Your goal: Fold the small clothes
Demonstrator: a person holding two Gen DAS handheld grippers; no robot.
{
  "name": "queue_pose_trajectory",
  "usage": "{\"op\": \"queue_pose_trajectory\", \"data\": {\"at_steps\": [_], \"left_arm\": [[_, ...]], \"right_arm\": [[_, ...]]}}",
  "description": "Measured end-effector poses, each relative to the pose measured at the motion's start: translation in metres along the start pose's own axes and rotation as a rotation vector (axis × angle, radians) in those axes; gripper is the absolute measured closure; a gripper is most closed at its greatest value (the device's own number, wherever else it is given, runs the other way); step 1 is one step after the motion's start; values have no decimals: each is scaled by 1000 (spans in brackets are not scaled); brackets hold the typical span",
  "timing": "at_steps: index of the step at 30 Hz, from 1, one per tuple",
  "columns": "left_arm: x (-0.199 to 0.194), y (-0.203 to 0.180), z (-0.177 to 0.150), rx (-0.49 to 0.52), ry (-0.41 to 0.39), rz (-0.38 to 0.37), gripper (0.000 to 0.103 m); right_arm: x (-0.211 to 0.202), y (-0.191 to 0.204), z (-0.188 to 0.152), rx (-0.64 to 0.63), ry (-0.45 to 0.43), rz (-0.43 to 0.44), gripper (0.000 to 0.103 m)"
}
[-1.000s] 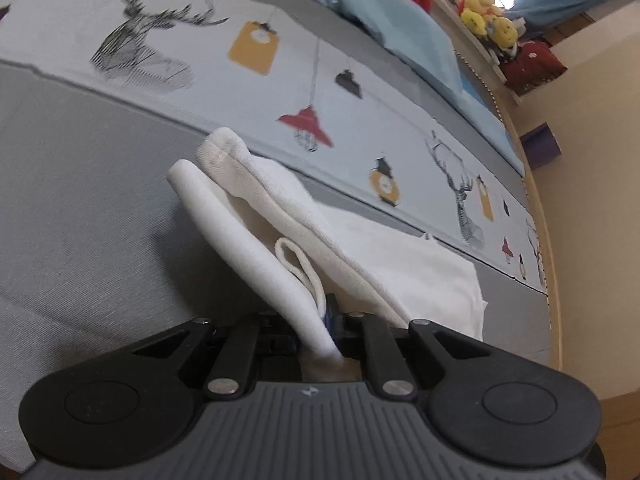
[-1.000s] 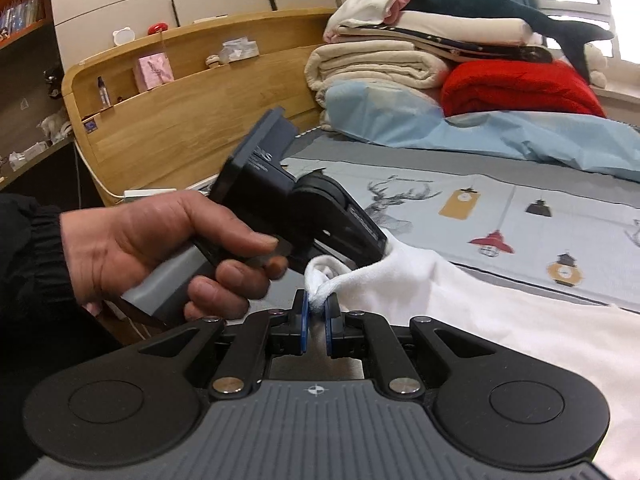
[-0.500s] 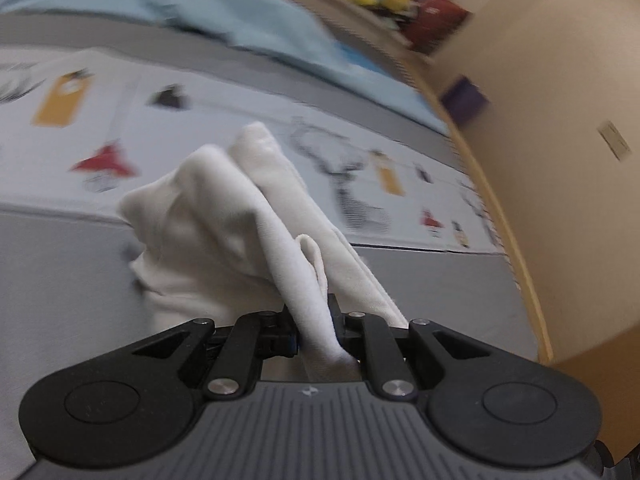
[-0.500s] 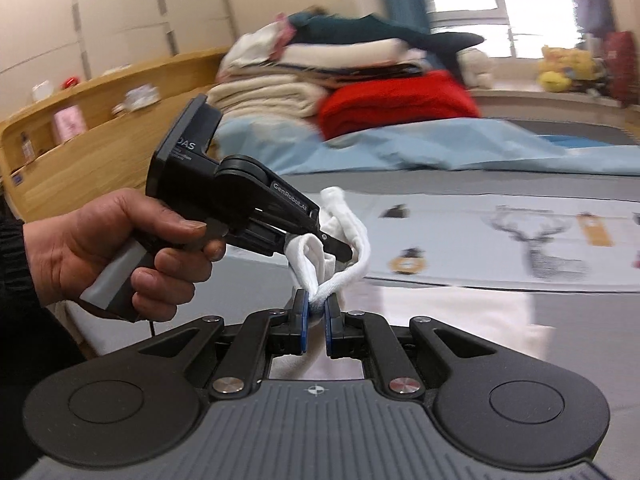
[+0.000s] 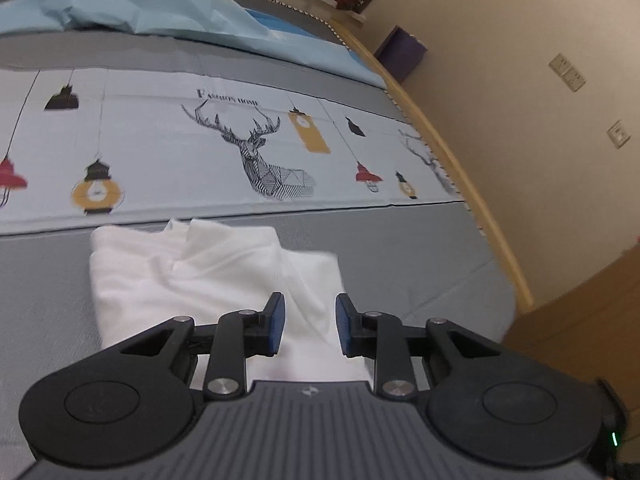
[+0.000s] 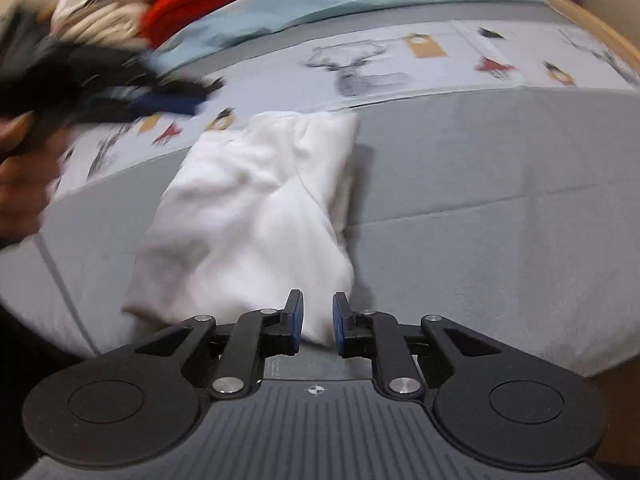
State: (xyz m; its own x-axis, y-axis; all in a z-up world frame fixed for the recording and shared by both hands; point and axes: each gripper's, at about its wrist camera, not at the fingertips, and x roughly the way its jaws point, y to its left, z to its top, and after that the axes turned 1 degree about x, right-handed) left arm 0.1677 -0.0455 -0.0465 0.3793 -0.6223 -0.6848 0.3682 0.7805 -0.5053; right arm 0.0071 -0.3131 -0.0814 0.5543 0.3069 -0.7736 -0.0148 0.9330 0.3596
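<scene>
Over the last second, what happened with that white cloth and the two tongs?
Both tongs let go. A second ago the left tongs and the right tongs were each pinched shut on the white garment and held it up off the bed; now both stand open and the garment lies folded on the grey bedspread. The lamp-and-deer printed sheet and the light blue bedding beyond are as before.

Garment (image 5: pixel 208 276): lies folded on the bed (image 5: pixel 420 264), just before the printed sheet (image 5: pixel 168 148).
Left gripper (image 5: pixel 309 324): over the garment's near edge.
Right gripper (image 6: pixel 318 322): at the garment's near corner.
Bedding pile (image 6: pixel 192 4): behind the sheet, far end of bed.
</scene>
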Motion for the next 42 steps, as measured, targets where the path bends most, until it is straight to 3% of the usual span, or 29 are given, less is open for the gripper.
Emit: {"op": "queue_pose_trajectory", "data": {"at_steps": [4, 6, 8, 10, 11, 13, 15, 17, 20, 22, 24, 26, 28, 33, 37, 38, 41, 42], "left_arm": [[-14, 16, -18, 95, 125, 12, 74], [-10, 19, -37, 181, 217, 42, 74], [1, 20, -58, 261, 311, 68, 74], [17, 23, -85, 354, 417, 126, 74], [26, 24, -99, 419, 469, 167, 75], [39, 25, -124, 532, 556, 230, 75], [34, 20, -124, 592, 548, 225, 75], [17, 24, -105, 498, 480, 167, 75], [-13, 34, -77, 403, 338, 130, 72], [-24, 46, -61, 320, 255, 156, 70], [-29, 66, -47, 210, 200, 214, 70], [-30, 79, -37, 127, 169, 264, 70], [-29, 92, -27, 41, 144, 287, 70], [-23, 122, -11, -167, 86, 249, 70], [-8, 138, -3, -277, 45, 225, 70], [-8, 143, -4, -295, 28, 215, 70], [5, 156, -4, -372, 4, 186, 66], [10, 159, -2, -400, 4, 179, 64]], "right_arm": [[6, 2, 10, 46, -48, 23, 72], [21, 3, 13, 55, -19, 23, 64], [38, 3, 14, 58, 33, 9, 64], [56, 1, 11, 60, 93, -9, 71], [62, 1, 10, 64, 115, -22, 101], [67, -4, 8, 93, 145, -45, 100], [65, -8, 9, 137, 163, -54, 100], [60, -9, 18, 154, 164, -72, 100], [30, -8, 46, 156, 18, -64, 96], [14, -9, 66, 141, -83, -17, 96], [13, -10, 87, 107, -138, -5, 81], [28, -13, 104, 86, -138, 5, 69], [50, -16, 112, 85, -104, 16, 65], [112, -25, 119, 207, 6, 40, 64], [130, -23, 126, 244, 2, 82, 64], [134, -22, 127, 248, 11, 86, 67], [136, -19, 129, 240, 14, 95, 98], [133, -19, 130, 237, 2, 92, 98]]}}
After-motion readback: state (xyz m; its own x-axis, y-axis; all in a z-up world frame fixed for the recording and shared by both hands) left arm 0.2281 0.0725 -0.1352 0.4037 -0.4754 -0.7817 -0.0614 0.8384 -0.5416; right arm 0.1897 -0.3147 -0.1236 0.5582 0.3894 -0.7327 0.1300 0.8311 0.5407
